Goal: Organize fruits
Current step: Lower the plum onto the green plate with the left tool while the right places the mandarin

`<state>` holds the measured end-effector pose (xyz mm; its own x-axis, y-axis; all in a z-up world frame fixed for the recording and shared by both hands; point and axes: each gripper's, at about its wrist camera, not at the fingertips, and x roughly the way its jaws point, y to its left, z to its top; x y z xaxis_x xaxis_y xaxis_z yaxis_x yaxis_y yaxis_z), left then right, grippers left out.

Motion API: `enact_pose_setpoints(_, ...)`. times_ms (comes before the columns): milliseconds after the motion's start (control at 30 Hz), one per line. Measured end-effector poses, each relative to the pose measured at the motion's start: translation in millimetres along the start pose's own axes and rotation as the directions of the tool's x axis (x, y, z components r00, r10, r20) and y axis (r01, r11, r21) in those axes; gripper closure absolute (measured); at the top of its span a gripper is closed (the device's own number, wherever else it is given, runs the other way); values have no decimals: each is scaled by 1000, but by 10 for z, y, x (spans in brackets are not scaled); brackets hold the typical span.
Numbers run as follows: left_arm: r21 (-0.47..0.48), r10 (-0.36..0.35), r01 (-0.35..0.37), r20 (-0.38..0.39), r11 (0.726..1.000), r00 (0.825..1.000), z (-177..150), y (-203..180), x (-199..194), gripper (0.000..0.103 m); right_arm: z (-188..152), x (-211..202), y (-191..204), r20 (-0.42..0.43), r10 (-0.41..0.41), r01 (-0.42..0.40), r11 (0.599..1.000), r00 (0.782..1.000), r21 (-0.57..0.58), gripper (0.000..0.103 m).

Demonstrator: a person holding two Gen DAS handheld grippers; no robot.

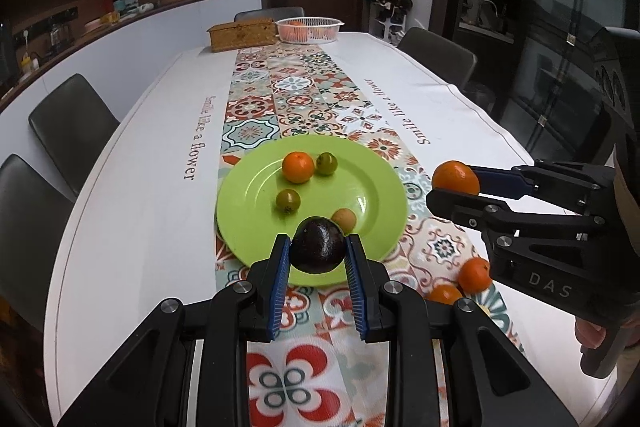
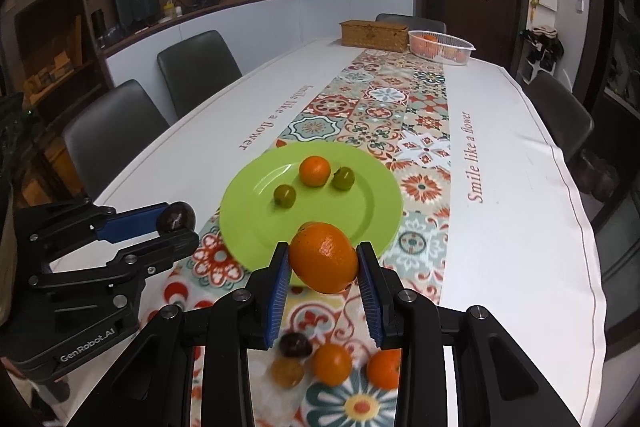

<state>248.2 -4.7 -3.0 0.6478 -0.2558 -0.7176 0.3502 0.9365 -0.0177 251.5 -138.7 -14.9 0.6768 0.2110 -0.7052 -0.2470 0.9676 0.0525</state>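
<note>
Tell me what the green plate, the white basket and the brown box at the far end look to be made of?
The green plate looks like glossy plastic or melamine: uniform colour with bright glints. The white basket seems moulded plastic, with slotted see-through walls. The brown box appears woven, perhaps rattan or bamboo, matte with a fine textured surface; too distant to be sure.

We see our left gripper (image 1: 318,253) and right gripper (image 2: 323,267) built of black plastic with silver screws, ribbed blue fingers (image 1: 280,279), and white "GenRobot.AI" and "DAS" lettering.
</note>
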Motion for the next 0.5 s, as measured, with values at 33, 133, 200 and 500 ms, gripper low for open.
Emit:
enact_pose_setpoints(33,-3,-1,1,-3,1000,1000,11,17,38,75,27,65,-20,-6,0,0,1000,1000,-2,69)
enact_pose_setpoints(133,-17,-4,4,-17,1000,1000,34,72,192,75,76,211,-60,-22,2,-2,1000,1000,-4,69)
enact_pose_setpoints(200,-28,-8,7,-30,1000,1000,47,110,318,75,97,307,-81,-33,3,-3,1000,999,-6,69)
enact_pose_setpoints(500,-47,-26,23,-81,999,996,46,205,735,75,127,770,-176,-102,10,-11,1000,995,-12,69)
